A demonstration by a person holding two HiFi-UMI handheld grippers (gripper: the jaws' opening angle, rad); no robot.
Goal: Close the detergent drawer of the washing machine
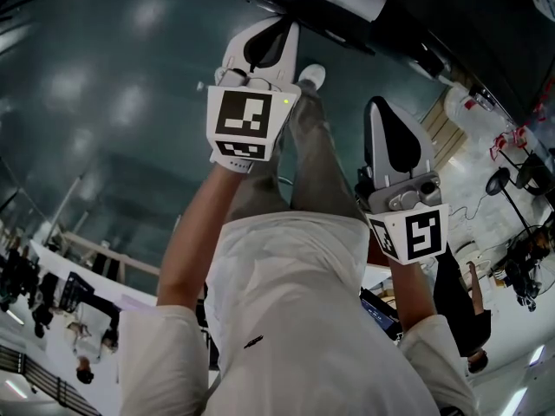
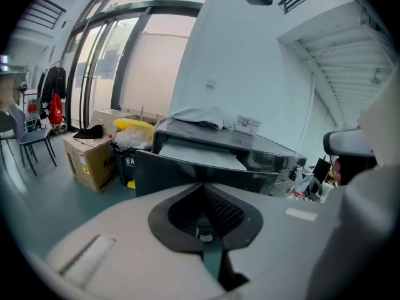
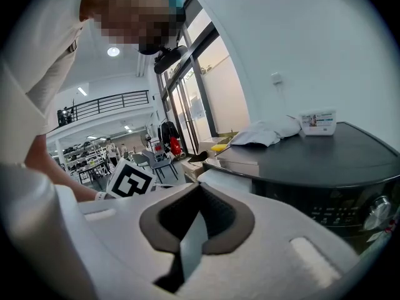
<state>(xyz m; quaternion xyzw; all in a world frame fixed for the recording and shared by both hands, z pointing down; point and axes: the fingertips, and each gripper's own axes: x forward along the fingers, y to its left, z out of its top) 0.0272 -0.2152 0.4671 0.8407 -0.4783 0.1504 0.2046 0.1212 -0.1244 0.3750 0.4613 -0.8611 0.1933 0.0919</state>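
Detergent drawer [image 2: 175,170] stands pulled out; left gripper [image 2: 201,185] and right gripper [image 3: 199,187] jaws closed, empty.

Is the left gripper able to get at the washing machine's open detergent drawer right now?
Probably yes. The left gripper, fingers together and empty, points straight at the pulled-out detergent drawer in its own view, with nothing between them. The gap left cannot be judged.
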